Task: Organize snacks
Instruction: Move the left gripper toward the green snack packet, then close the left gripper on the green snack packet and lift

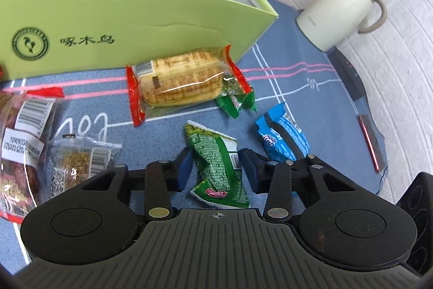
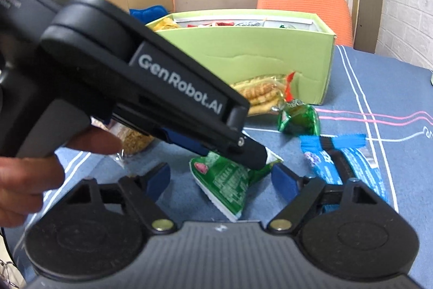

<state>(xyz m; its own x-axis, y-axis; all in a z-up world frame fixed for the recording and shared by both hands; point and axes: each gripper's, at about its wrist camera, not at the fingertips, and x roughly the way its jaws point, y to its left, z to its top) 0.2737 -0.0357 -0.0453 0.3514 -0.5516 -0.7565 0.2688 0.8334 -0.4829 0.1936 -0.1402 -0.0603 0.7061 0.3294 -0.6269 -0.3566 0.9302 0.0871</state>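
A green snack packet point(image 1: 220, 167) lies on the blue tablecloth between the fingers of my left gripper point(image 1: 217, 167), which is open around it, pads a little apart from its sides. The same packet point(image 2: 230, 180) shows in the right wrist view, with the left gripper's fingers point(image 2: 251, 153) over its far end. My right gripper point(image 2: 220, 180) is open and empty, just in front of that packet. The light green box point(image 1: 135, 26) behind holds several snacks and also shows in the right wrist view point(image 2: 243, 45).
A clear cracker pack point(image 1: 184, 80), a small green packet point(image 1: 235, 96) and a blue packet point(image 1: 284, 137) lie near the box. More clear packs point(image 1: 24, 148) lie left. A white jug point(image 1: 341, 7) stands back right. An orange chair point(image 2: 303, 2) stands behind the table.
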